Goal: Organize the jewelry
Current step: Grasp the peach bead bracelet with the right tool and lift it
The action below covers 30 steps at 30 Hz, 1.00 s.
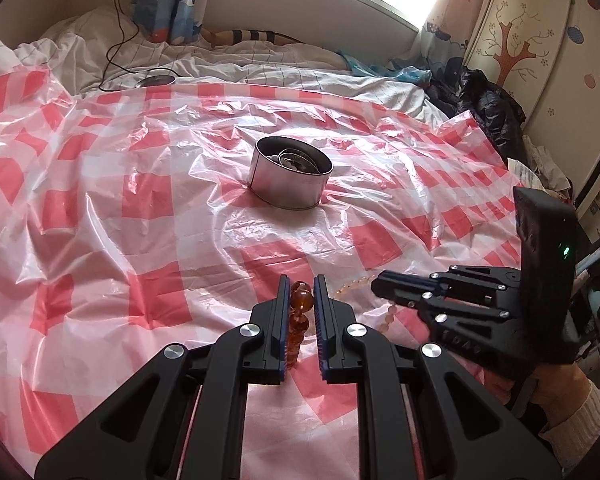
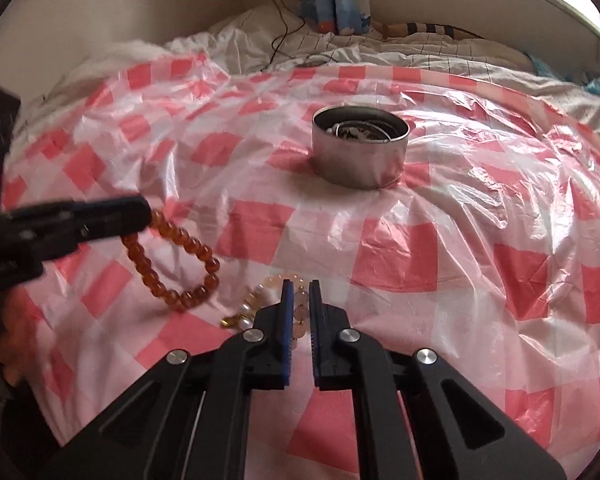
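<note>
My left gripper [image 1: 301, 280] is shut on an amber bead bracelet [image 1: 299, 316], which hangs as a loop from its tip in the right wrist view [image 2: 172, 264]. My right gripper [image 2: 300, 285] is shut on a pale pink bead bracelet [image 2: 300, 308] that lies on the red-and-white checked plastic sheet [image 1: 100, 200]; part of it shows in the left wrist view [image 1: 356, 286]. A round metal tin [image 1: 290, 178] holding jewelry stands in the middle of the sheet, beyond both grippers; it also shows in the right wrist view [image 2: 360, 152].
A small gold and pearl piece [image 2: 236, 320] lies just left of the right gripper. The sheet covers a bed with rumpled white bedding [image 1: 220, 64]. A black cable and disc [image 1: 156, 80] lie at the far left. Dark clothes [image 1: 488, 108] and a wardrobe [image 1: 540, 60] stand at the right.
</note>
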Each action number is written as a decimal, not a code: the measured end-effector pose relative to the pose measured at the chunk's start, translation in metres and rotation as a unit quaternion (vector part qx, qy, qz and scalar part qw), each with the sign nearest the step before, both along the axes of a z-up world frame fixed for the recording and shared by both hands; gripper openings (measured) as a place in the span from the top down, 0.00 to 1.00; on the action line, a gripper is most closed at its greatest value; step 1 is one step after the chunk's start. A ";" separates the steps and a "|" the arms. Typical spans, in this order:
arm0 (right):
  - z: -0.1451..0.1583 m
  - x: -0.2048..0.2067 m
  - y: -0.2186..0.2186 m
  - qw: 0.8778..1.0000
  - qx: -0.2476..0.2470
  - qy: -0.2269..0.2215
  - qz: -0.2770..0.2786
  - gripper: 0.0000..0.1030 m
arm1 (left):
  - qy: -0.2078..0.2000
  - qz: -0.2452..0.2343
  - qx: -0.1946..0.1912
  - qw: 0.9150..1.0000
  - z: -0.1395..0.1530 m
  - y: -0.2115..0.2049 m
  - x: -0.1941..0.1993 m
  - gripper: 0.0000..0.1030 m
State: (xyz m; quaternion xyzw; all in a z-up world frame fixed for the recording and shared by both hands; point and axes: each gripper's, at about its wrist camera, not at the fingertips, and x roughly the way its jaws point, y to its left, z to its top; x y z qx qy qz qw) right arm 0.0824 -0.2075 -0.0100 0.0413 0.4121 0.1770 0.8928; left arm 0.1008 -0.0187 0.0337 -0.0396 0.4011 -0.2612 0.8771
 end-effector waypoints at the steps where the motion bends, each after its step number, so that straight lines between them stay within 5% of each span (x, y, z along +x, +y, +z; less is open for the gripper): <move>1: 0.006 0.000 -0.008 0.999 0.039 -0.006 -0.001 0.92 | -0.001 0.000 0.000 1.000 0.001 -0.001 0.000 0.90; 7: 0.030 -0.002 -0.041 0.979 0.201 -0.034 0.000 0.92 | -0.027 0.003 0.035 0.999 0.004 -0.014 -0.002 0.90; 12: 0.032 0.002 -0.054 0.964 0.265 -0.027 -0.008 0.92 | -0.036 0.005 0.043 0.998 0.007 -0.019 -0.001 0.90; 30: 0.032 0.001 -0.059 0.955 0.295 -0.025 0.001 0.92 | -0.082 0.015 0.080 0.993 0.017 -0.027 -0.008 0.90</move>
